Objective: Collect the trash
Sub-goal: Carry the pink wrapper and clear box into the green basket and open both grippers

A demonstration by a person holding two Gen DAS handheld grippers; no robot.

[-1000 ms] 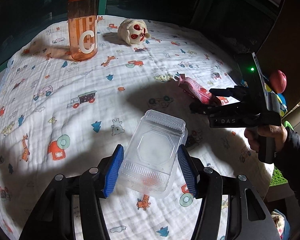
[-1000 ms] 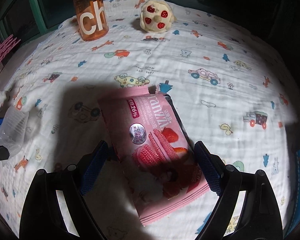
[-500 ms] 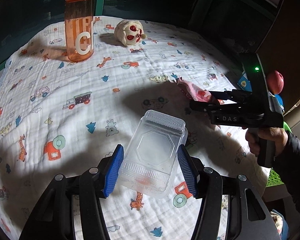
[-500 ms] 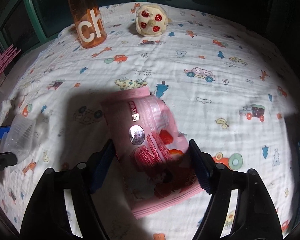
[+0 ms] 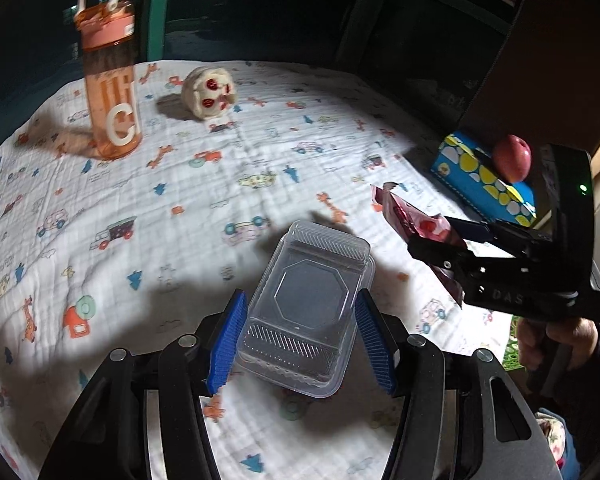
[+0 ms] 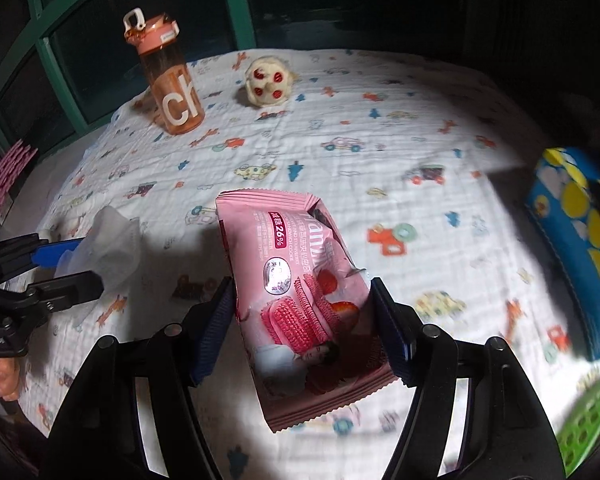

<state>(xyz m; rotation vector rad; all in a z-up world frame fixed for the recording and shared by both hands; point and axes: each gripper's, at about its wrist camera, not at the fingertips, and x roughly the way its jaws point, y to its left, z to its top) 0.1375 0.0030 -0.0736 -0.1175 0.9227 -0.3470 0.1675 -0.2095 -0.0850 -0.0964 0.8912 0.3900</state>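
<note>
My left gripper (image 5: 300, 340) is shut on a clear plastic food box (image 5: 306, 312) and holds it above the cloth. In the right wrist view the box (image 6: 112, 244) shows at the far left in that gripper (image 6: 66, 264). My right gripper (image 6: 306, 328) is shut on a pink cookie wrapper (image 6: 300, 292), lifted off the cloth. In the left wrist view the wrapper (image 5: 412, 224) sticks out of the right gripper (image 5: 436, 236) at the right.
A table with a white printed cloth (image 5: 180, 208). An orange water bottle (image 5: 110, 92) and a cream plush toy (image 5: 208, 94) stand at the back. A blue patterned box (image 6: 576, 252) with a red ball (image 5: 512, 158) lies at the right edge. A green basket (image 6: 588, 424) sits beyond that edge.
My right gripper closed on the pink wrapper and lifted it off the cloth, moving right. My left gripper rose with the clear box in it.
</note>
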